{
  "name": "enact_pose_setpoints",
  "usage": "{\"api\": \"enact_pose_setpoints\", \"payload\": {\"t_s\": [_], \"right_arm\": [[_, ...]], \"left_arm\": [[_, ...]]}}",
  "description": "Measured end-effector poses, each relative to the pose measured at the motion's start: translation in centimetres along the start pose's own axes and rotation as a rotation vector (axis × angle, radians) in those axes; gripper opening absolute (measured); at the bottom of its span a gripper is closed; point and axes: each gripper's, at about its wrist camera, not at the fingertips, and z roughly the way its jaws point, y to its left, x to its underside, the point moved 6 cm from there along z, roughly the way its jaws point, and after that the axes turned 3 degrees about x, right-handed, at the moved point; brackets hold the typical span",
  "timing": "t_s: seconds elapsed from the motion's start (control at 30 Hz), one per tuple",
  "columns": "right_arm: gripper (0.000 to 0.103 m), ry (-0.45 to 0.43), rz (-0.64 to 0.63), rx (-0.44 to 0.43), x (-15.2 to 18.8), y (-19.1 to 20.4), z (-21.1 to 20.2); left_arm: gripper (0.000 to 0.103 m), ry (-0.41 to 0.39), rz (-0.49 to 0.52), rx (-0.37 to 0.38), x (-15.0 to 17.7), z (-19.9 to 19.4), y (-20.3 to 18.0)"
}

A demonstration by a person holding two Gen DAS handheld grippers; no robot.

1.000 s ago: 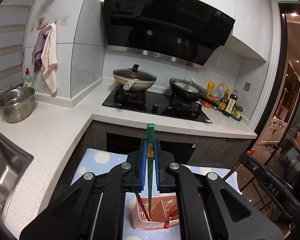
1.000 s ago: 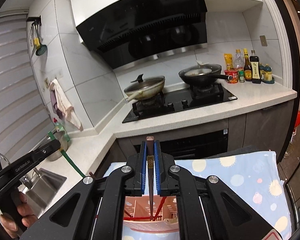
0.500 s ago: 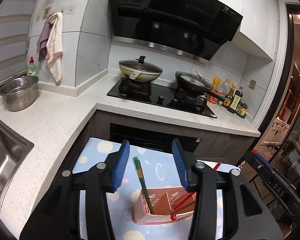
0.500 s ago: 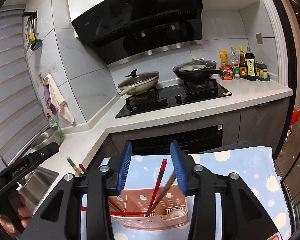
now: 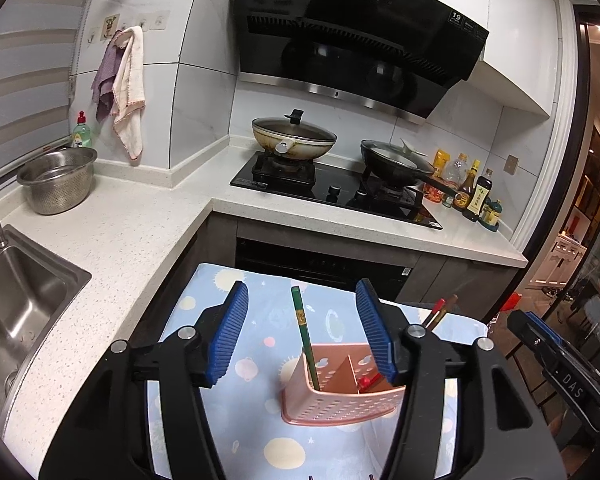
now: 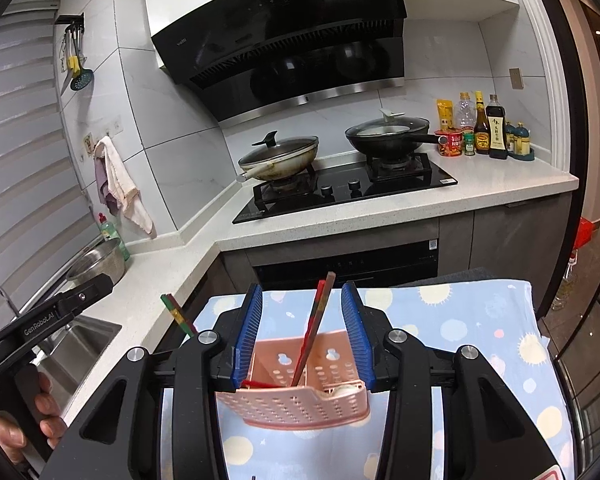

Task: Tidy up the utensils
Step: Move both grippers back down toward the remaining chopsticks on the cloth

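Chopsticks (image 5: 305, 340) stand tilted in the pink holder (image 5: 340, 404), directly ahead between both wide-open, empty grippers: left gripper (image 5: 302, 330), right gripper (image 6: 302, 336).

2 wrist views, facing stove (image 5: 332, 188), share holder (image 6: 296, 396).

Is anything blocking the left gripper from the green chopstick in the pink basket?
No, nothing visible does. The left gripper is open, and the green chopstick leans up out of the pink basket between its fingers, untouched.
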Motion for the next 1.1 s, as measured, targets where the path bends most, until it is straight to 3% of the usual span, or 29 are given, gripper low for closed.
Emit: {"api": "enact_pose_setpoints", "payload": {"t_s": [0.23,0.5,1.1], "right_arm": [[0.04,0.029,-0.007,-0.006,2.3,-0.1,-2.6],[0.04,0.087,-0.027,-0.001,7.4,-0.5,-6.4],[0.04,0.378,-0.064,0.067,26.5,-3.6,-12.5]], "left_arm": [[0.053,0.006,0.016,-0.002,1.7,-2.4,-0.4],[0.053,0.059,0.026,0.008,6.3,-5.2,-0.6],[0.053,0.353,0.073,-0.025,25.7,-8.5,-0.1]]}}
